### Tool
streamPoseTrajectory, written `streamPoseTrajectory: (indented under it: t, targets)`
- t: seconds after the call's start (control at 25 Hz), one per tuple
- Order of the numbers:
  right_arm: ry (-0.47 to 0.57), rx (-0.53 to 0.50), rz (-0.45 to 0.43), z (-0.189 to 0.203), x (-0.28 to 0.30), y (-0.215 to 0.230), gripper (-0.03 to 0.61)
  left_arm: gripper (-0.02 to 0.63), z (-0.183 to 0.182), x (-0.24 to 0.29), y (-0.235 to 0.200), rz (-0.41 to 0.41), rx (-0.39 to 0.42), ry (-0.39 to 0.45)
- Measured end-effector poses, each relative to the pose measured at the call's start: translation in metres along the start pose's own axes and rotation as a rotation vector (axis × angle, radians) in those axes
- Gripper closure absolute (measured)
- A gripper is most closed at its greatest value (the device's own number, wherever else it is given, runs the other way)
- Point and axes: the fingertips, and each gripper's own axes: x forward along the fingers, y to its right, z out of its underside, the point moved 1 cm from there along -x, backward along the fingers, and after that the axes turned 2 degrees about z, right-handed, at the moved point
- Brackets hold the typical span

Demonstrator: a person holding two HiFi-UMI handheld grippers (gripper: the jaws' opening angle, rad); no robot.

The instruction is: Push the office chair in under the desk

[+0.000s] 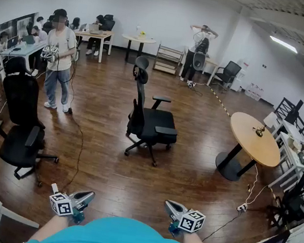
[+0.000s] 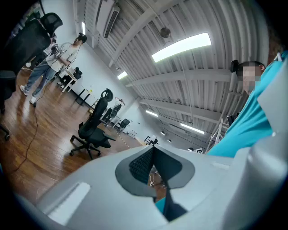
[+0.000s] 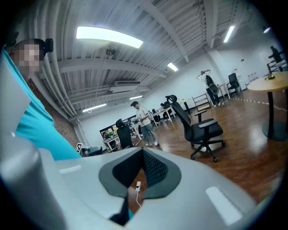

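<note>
Brown wood floor (image 1: 189, 174) is filling a big white room. The black office chair (image 1: 150, 122) is standing alone in the middle of the floor, well apart from every counter, with its seat facing right. A round wooden counter (image 1: 254, 139) is standing to its right. A second black chair (image 1: 21, 128) is sitting near the left. Far on the left, a person (image 1: 59, 60) is standing by long counters (image 1: 25, 48). The left gripper (image 1: 90, 195) and right gripper (image 1: 168, 204) are hanging near, both with jaws pressed together, holding nothing, well apart from the office chair.
</note>
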Motion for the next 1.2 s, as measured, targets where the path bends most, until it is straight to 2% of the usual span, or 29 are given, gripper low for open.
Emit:
streamPoseTrajectory:
  t: [0.12,0.2,0.32,0.44,0.6,0.72,0.8,0.92,1.08,1.2]
  targets:
    - [0.006,-0.009,0.001,-0.008,0.019,-0.012,0.578,0.505,0.005,-0.031,-0.032,-0.079,-0.040,-0.014]
    - [0.013,-0.023,-0.002,-0.016,0.034,-0.026,0.578,0.505,-0.006,-0.044,-0.034,-0.087,-0.061,-0.008]
    - [0.014,-0.021,-0.005,-0.017,0.060,-0.040,0.578,0.505,-0.035,-0.056,-0.026,-0.024,-0.005,-0.001]
    - [0.013,-0.024,-0.008,-0.014,0.089,-0.057,0.578,0.505,-0.025,-0.092,-0.059,-0.091,-0.038,-0.029]
    - [0.002,-0.031,-0.012,-0.016,0.125,-0.073,0.578,0.505,-0.035,-0.120,-0.082,-0.120,-0.061,-0.035]
    - [-0.021,-0.036,-0.026,-0.017,0.151,-0.077,0.578,0.505,-0.060,-0.121,-0.084,-0.082,-0.024,-0.018]
    - [-0.034,-0.046,-0.036,-0.020,0.164,-0.078,0.578,0.505,-0.065,-0.122,-0.090,-0.082,-0.034,-0.007]
    - [-0.036,-0.033,-0.041,-0.018,0.181,-0.060,0.578,0.505,-0.069,-0.112,-0.098,-0.066,-0.008,-0.002]
    - [-0.034,-0.024,-0.073,-0.011,0.199,-0.009,0.578,0.505,-0.052,-0.084,-0.124,-0.097,0.005,-0.012]
    - [-0.042,-0.014,-0.123,-0.022,0.216,0.038,0.578,0.505,-0.050,-0.061,-0.159,-0.208,0.005,-0.012]
